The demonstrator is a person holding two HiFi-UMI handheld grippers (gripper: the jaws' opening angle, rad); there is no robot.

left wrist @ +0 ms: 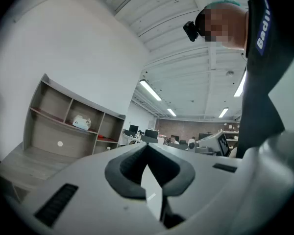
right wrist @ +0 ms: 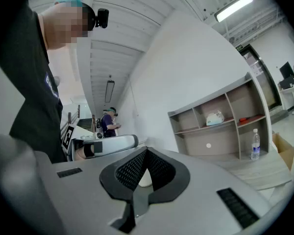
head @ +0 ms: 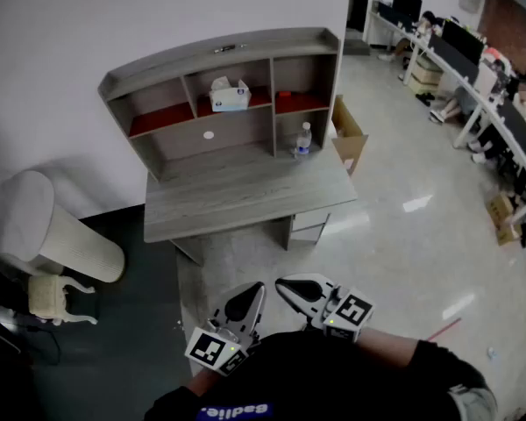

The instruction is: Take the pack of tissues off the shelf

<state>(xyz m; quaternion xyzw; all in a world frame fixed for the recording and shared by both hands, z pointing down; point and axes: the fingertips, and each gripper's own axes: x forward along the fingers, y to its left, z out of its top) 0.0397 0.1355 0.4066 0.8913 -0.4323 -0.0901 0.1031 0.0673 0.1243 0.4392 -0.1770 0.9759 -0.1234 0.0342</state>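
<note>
Left claw (head: pixel 251 295) and right claw (head: pixel 291 288), both pressed together and empty, before a grey desk (head: pixel 245 191).
Pale glossy office floor (head: pixel 403 235); the pack of tissues (head: pixel 230 96) sits in the shelf's (head: pixel 219 55) middle upper compartment, well apart from both.

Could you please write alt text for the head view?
A pack of tissues sits in the upper middle compartment of a grey desk shelf. In the foreground, the left gripper and right gripper are shut and empty.

The white pack of tissues (head: pixel 231 96) sits upright in the middle upper compartment of the shelf (head: pixel 245 53).
</note>
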